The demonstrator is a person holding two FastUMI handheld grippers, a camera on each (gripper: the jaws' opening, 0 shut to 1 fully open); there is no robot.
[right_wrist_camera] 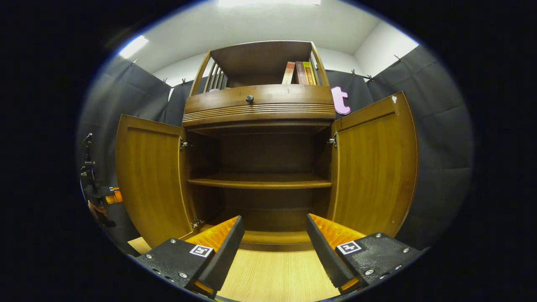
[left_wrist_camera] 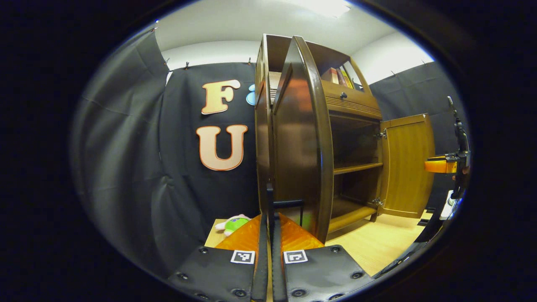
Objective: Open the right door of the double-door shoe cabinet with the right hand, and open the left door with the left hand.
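Both doors stand open. Left tongs [left_wrist_camera: 269, 218] are pinched on the left door's handle [left_wrist_camera: 289, 204]; let go gently. Right tongs [right_wrist_camera: 272, 235] gape, holding nothing.

Light source: you've got ceiling lights [right_wrist_camera: 268, 2] overhead, blown out to white in both views.
Glare: soft sheen on the left door [left_wrist_camera: 295, 138], nothing harsh.
Shadows: the cabinet's inside [right_wrist_camera: 264, 155] is pretty dim for you, back wall nearly lost.
Distortion: heavy fisheye, your cabinet edges bow outward, worst at the rim.
Focus: mostly sharp; the edges go a bit soft.
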